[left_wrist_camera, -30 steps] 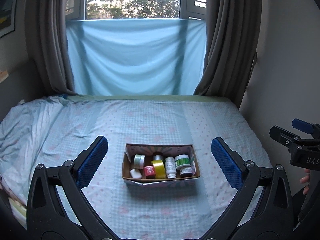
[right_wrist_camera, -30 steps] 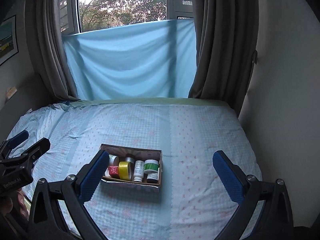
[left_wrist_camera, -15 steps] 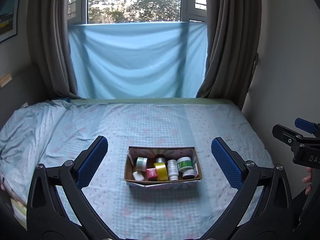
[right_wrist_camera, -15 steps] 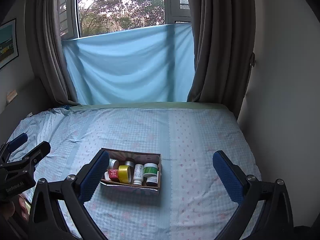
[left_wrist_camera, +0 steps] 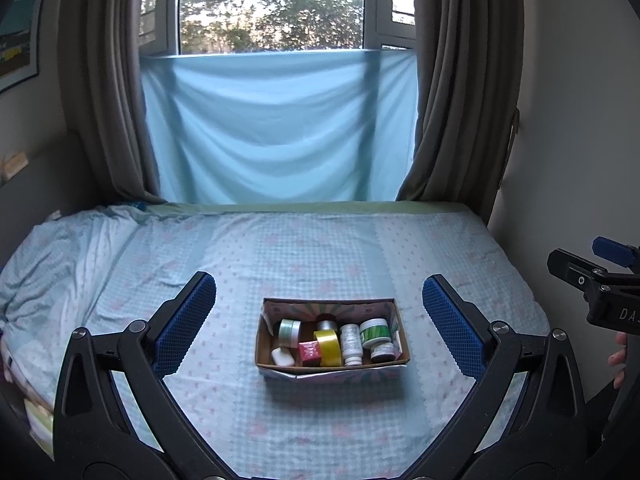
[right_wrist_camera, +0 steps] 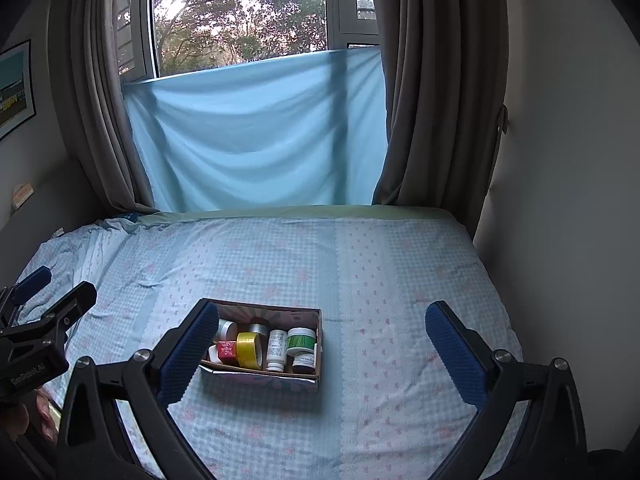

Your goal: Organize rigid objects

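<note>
Resting at six o'clock on the bed [left_wrist_camera: 320,248], a cardboard box [left_wrist_camera: 332,372] is packed with jars; left gripper [left_wrist_camera: 320,320] and right gripper [right_wrist_camera: 320,344] are held released, nothing grasped; tidied or awaiting unpacking cannot be told.

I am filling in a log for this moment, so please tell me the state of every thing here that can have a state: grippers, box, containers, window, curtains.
left gripper: open, holds nothing
right gripper: open, holds nothing
cardboard box: open top, sits on the bed
yellow tape roll: on edge, inside the box
white pill bottle: capped, upright
green-label jar: lid on
red box: inside the box
grey curtains: drawn apart
window: lower part covered by blue cloth
</note>
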`<state>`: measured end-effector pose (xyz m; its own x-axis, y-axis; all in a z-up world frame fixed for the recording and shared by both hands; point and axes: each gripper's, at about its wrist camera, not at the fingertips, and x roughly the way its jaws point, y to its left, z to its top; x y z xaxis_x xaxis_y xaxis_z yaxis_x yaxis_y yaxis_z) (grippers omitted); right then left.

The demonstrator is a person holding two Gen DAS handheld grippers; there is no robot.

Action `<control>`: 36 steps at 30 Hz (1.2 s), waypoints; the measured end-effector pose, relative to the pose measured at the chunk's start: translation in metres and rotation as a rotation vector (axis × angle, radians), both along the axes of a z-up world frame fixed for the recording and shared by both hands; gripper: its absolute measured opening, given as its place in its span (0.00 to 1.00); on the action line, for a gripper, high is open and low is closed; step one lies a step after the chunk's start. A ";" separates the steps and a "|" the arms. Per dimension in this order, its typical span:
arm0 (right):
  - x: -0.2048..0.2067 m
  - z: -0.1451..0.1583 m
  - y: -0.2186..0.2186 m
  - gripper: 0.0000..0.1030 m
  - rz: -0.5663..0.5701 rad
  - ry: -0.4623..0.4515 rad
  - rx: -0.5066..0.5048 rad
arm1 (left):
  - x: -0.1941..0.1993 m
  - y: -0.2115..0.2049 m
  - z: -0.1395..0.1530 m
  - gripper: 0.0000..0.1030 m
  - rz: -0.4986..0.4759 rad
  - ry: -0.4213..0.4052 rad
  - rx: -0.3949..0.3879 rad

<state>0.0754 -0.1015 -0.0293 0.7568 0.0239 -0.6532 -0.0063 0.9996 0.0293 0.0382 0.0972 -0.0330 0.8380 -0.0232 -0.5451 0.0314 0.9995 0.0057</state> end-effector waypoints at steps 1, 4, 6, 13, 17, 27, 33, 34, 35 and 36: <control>0.000 0.000 0.000 1.00 -0.001 -0.001 0.001 | 0.000 0.001 0.000 1.00 0.001 -0.001 -0.001; 0.000 0.002 -0.002 1.00 -0.009 -0.001 0.001 | 0.000 0.002 0.001 1.00 0.002 -0.001 -0.001; 0.000 0.003 -0.001 1.00 -0.013 -0.002 -0.001 | 0.000 0.002 0.000 1.00 0.003 -0.001 0.000; 0.001 0.004 -0.001 1.00 -0.014 -0.006 -0.003 | -0.002 0.007 0.002 1.00 0.016 -0.010 0.000; 0.003 0.005 -0.001 1.00 -0.013 -0.008 -0.004 | -0.003 0.010 0.003 1.00 0.022 -0.014 -0.008; 0.002 0.005 0.000 1.00 -0.015 -0.010 -0.005 | -0.004 0.011 0.004 1.00 0.021 -0.016 -0.017; 0.005 0.008 0.000 1.00 -0.015 -0.015 -0.007 | -0.003 0.012 0.003 1.00 0.020 -0.010 -0.020; 0.004 0.008 0.001 1.00 -0.015 -0.014 -0.006 | -0.003 0.012 0.003 1.00 0.019 -0.011 -0.023; 0.005 0.008 0.000 1.00 -0.015 -0.013 -0.005 | -0.004 0.012 0.003 1.00 0.017 -0.012 -0.024; 0.004 0.008 0.000 1.00 -0.015 -0.013 -0.005 | -0.004 0.012 0.003 1.00 0.017 -0.015 -0.023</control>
